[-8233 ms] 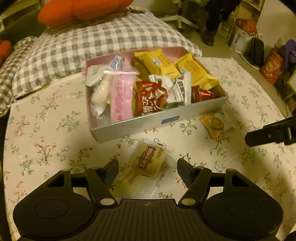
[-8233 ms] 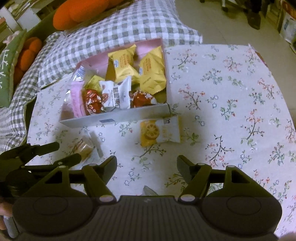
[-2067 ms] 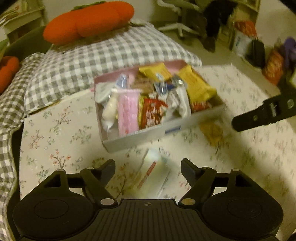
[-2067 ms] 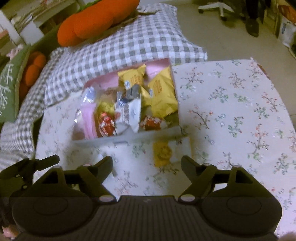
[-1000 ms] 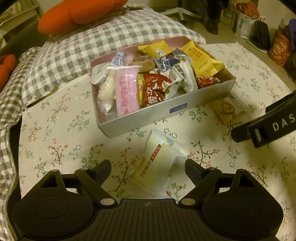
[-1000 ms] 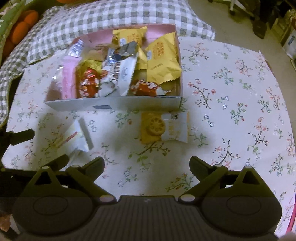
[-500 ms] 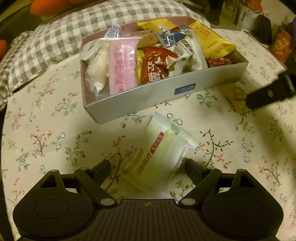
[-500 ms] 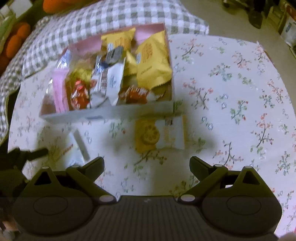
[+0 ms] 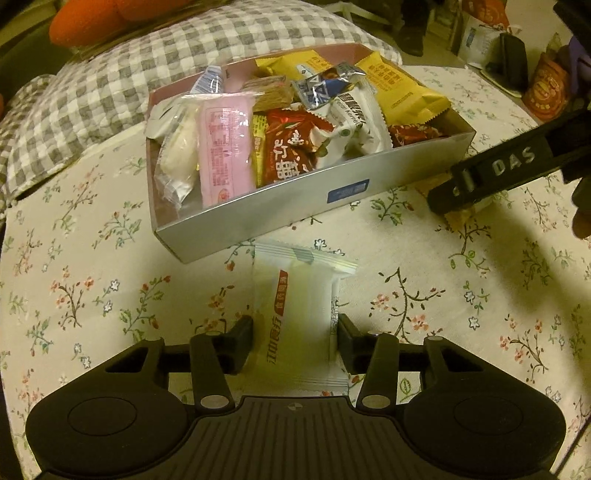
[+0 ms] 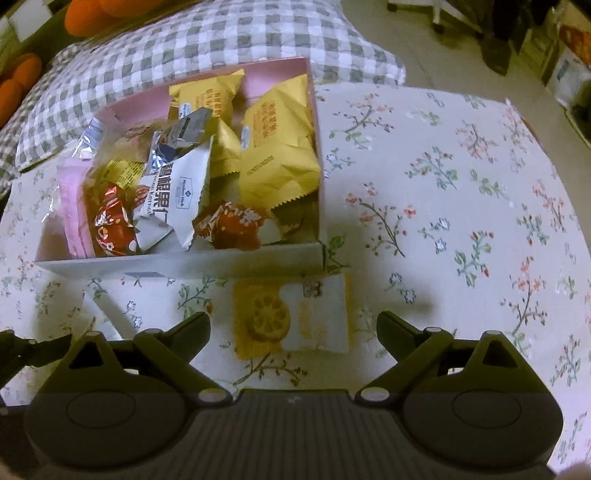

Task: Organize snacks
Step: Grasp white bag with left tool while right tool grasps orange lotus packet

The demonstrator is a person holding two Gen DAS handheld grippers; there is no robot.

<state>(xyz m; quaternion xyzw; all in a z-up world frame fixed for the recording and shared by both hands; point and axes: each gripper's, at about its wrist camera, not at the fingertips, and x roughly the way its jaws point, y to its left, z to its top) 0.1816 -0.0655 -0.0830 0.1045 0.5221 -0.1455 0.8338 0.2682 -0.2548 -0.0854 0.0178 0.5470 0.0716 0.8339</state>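
A grey box (image 9: 258,218) with a pink inside holds several snack packets; it also shows in the right wrist view (image 10: 221,262). My left gripper (image 9: 295,341) is shut on a pale yellow-white snack packet (image 9: 301,314) on the tablecloth in front of the box. My right gripper (image 10: 293,332) is open, its fingers on either side of a lemon-slice snack packet (image 10: 291,317) that lies flat by the box's near right corner. The right gripper's finger (image 9: 509,166) shows at the right of the left wrist view.
The round table (image 10: 461,206) has a floral cloth. A grey checked cushion (image 9: 110,74) and an orange plush (image 9: 92,18) lie behind the box. Bags (image 9: 546,88) stand on the floor at the far right.
My left gripper has closed on the pale packet, which has turned straight between the fingers. My right gripper has moved closer, so the lemon-slice packet now lies between its open fingers.
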